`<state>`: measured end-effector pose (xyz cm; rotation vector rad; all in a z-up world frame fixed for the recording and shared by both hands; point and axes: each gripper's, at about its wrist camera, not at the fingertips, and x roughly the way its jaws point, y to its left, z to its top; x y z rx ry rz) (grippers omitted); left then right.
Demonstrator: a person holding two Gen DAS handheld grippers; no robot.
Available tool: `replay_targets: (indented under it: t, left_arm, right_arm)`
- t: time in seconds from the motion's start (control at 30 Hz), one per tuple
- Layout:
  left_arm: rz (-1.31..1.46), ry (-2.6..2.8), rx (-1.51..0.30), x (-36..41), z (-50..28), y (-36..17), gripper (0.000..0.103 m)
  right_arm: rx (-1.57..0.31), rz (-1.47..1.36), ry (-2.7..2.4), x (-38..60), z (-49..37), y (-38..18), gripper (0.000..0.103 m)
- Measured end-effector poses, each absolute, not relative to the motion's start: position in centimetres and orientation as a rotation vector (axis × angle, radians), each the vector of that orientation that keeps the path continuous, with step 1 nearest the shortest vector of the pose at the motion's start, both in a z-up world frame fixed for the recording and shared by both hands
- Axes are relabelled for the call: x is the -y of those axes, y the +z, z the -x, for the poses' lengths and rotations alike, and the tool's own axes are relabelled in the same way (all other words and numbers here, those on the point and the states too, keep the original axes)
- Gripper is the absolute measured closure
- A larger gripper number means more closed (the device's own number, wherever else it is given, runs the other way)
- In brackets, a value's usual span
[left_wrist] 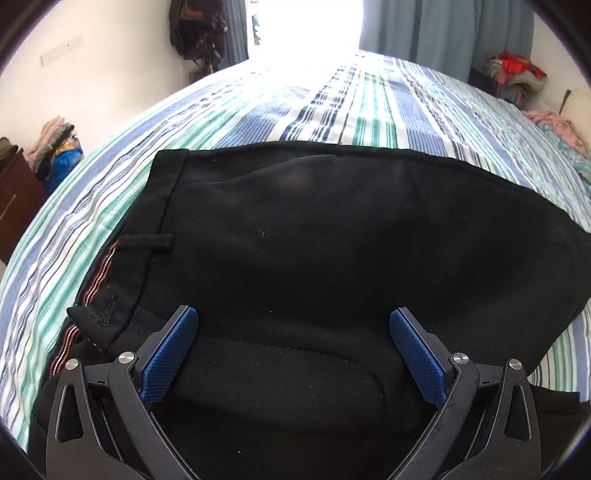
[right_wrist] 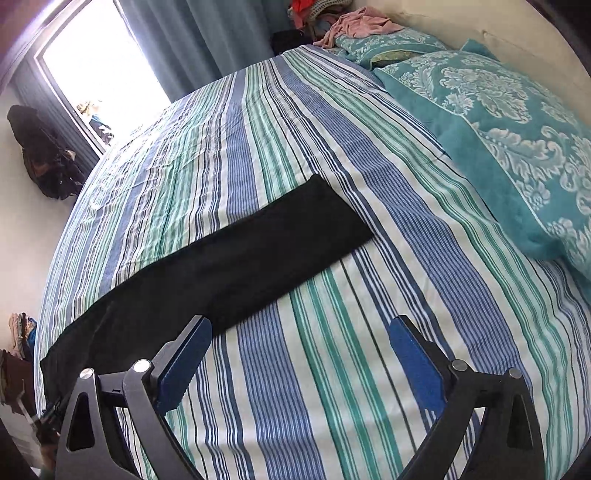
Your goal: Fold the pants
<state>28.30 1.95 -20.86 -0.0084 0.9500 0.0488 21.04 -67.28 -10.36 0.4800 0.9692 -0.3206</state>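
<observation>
Black pants [left_wrist: 314, 236] lie flat on a striped bedsheet [left_wrist: 258, 110]. In the left wrist view the waistband end with a belt loop [left_wrist: 147, 242] is at the left. My left gripper [left_wrist: 293, 314] is open just above the pants' near part, holding nothing. In the right wrist view the pant legs [right_wrist: 236, 258] stretch away to the hem at the upper right. My right gripper [right_wrist: 301, 325] is open over the bare sheet [right_wrist: 332, 369], beside the legs' near edge, holding nothing.
Teal patterned pillows [right_wrist: 498, 122] lie at the bed's right side. A pink cloth [right_wrist: 362, 26] and piled clothes sit at the far corner. A brown cabinet [left_wrist: 14, 206] with clothes stands left of the bed. A bright window [right_wrist: 96, 74] is beyond the bed.
</observation>
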Motion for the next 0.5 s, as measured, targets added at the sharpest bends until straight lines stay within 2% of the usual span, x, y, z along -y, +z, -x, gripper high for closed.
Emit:
replay_targets:
  t: [0.27, 0.33, 0.4, 0.43, 0.5]
  left_arm:
    - [-0.011, 0.062, -0.902, -1.2, -28.1, -21.6, 0.000]
    - [-0.009, 0.061, -0.893, -1.4, -27.7, -21.6, 0.000]
    - [-0.008, 0.061, -0.889, -1.4, -27.8, -21.6, 0.000]
    - [-0.007, 0.061, -0.888, -1.4, -27.8, -21.6, 0.000]
    - [-0.007, 0.061, -0.889, -1.4, -27.7, -21.6, 0.000]
  right_arm:
    - [-1.062, -0.419, -0.401, 75.7, -35.2, -15.9, 0.007]
    - [-1.073, -0.367, -0.404, 76.0, -37.4, -17.4, 0.013]
    - [-1.094, -0.352, -0.362, 75.7, -38.7, -19.1, 0.042]
    - [-1.121, -0.362, -0.340, 75.5, -39.1, -19.9, 0.080]
    - [-1.038, -0.355, -0.362, 74.8, -38.0, -19.0, 0.092]
